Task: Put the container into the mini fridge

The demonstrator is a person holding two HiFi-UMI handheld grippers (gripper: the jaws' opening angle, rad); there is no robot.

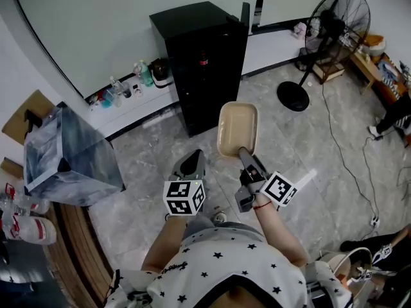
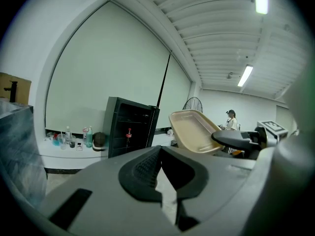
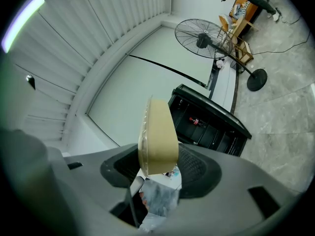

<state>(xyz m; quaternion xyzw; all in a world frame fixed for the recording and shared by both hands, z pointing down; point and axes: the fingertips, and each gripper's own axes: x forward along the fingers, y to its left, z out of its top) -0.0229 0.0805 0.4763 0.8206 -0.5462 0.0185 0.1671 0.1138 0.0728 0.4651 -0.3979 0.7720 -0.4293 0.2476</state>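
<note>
Head view: you stand on the grey stone floor with the beige container held out ahead of you, well apart from the black mini fridge it is bound for. The right gripper has its jaws closed on the near end of the container, which juts forward unsupported. The left gripper hangs beside it with jaws together and nothing between them.

The weak point is that one-ended hold. With all of its length beyond the jaws, the container could pivot or slip free if you swing it or jolt it on the way across. At the fridge, a tilted approach could catch its far rim on a shelf edge or knock the red-capped bottle standing inside. A cable trails over the floor to your right, near the standing fan; drifting that way invites a snag.

Much stays unclear. The fridge interior is dark, so free shelf space cannot be judged, and its door seems swung open at the right, though not plainly. Your feet are hidden beneath your body. Whether a clear lid covers the container is hard to say.
</note>
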